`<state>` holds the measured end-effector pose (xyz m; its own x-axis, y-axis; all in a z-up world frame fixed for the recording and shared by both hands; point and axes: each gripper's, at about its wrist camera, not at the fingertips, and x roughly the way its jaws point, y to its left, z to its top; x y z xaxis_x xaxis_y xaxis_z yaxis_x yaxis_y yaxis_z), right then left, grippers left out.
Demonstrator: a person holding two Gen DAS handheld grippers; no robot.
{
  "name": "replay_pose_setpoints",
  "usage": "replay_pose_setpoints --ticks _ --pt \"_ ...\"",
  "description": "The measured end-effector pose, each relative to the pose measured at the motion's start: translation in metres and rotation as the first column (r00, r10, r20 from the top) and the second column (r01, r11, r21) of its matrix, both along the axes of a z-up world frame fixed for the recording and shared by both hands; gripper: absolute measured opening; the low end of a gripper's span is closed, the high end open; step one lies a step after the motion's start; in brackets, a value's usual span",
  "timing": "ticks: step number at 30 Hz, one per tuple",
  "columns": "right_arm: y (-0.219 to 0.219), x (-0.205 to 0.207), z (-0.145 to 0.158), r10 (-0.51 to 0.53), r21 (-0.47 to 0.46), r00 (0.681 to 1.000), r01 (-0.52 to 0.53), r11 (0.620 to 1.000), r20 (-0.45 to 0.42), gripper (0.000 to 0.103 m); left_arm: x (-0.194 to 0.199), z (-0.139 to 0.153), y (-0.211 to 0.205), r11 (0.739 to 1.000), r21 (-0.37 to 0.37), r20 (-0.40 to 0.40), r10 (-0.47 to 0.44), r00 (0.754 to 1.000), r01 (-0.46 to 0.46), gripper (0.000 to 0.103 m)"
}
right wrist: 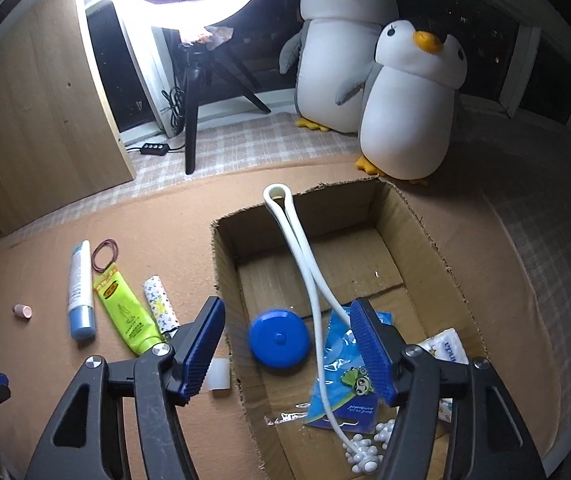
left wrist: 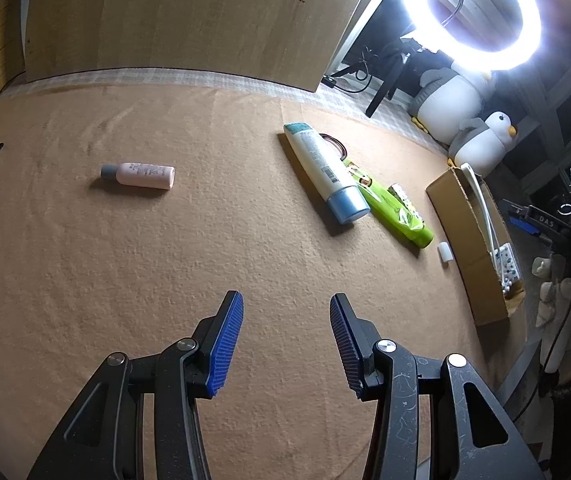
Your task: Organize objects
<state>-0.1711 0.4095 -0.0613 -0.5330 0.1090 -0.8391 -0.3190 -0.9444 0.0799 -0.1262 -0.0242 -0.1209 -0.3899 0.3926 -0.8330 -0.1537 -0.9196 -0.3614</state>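
A blurred blue disc (right wrist: 279,339) sits inside the cardboard box (right wrist: 425,224); the right tool (right wrist: 291,346) covers part of a blue packet (right wrist: 339,364), lower right of frame.

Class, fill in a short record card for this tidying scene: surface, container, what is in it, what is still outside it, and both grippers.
Surface: tan felt mat
Container: open cardboard box
In box: blue round case, white looped massager, blue packet, tissue pack
Outside: pink bottle, white-and-blue tube, green tube, hair ties
Left gripper: open, empty
Right gripper: open over box, nothing gripped
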Motion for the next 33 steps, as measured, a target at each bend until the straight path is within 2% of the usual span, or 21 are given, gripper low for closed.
replay_pose_setpoints --ticks 9,16,21,22,23,25,28,33 --pt "-0.030 -0.001 0.009 0.092 -0.127 0.995 -0.097 0.987 -0.047 0.061 0.003 0.002 0.002 1.000 -0.018 -0.011 -0.005 1.000 0.005 0.049" --pt "-0.067 -0.018 0.003 0.196 -0.252 0.979 -0.204 0.946 -0.055 0.061 0.002 0.005 0.005 0.999 -0.037 -0.027 0.000 1.000 -0.001 0.049" --pt "-0.094 -0.040 -0.006 0.260 -0.287 0.964 -0.263 0.921 -0.048 0.061 -0.011 0.006 0.015 0.999 -0.040 -0.031 -0.014 0.999 0.013 0.049" --pt "-0.098 -0.044 -0.008 0.272 -0.298 0.961 -0.272 0.915 -0.044 0.061 -0.014 0.007 0.017 0.999 -0.038 -0.033 -0.017 0.999 0.016 0.052" --pt "-0.101 -0.048 -0.010 0.281 -0.311 0.959 -0.279 0.908 -0.040 0.061 -0.018 0.008 0.019 0.999 -0.032 -0.036 -0.022 0.999 0.021 0.063" --pt "-0.106 -0.059 -0.017 0.292 -0.344 0.956 -0.284 0.895 -0.030 0.061 -0.029 0.005 0.025 0.999 -0.025 -0.028 -0.028 0.999 0.027 0.073" --pt "-0.110 -0.071 -0.027 0.291 -0.408 0.957 -0.273 0.871 -0.020 0.061 -0.043 0.002 0.037 0.999 -0.030 -0.030 -0.045 0.999 0.044 0.073" --pt "-0.120 -0.090 -0.040 0.311 -0.433 0.950 -0.278 0.857 0.006 0.061 -0.066 -0.007 0.060 0.995 -0.051 -0.033 -0.082 0.996 0.080 0.073"
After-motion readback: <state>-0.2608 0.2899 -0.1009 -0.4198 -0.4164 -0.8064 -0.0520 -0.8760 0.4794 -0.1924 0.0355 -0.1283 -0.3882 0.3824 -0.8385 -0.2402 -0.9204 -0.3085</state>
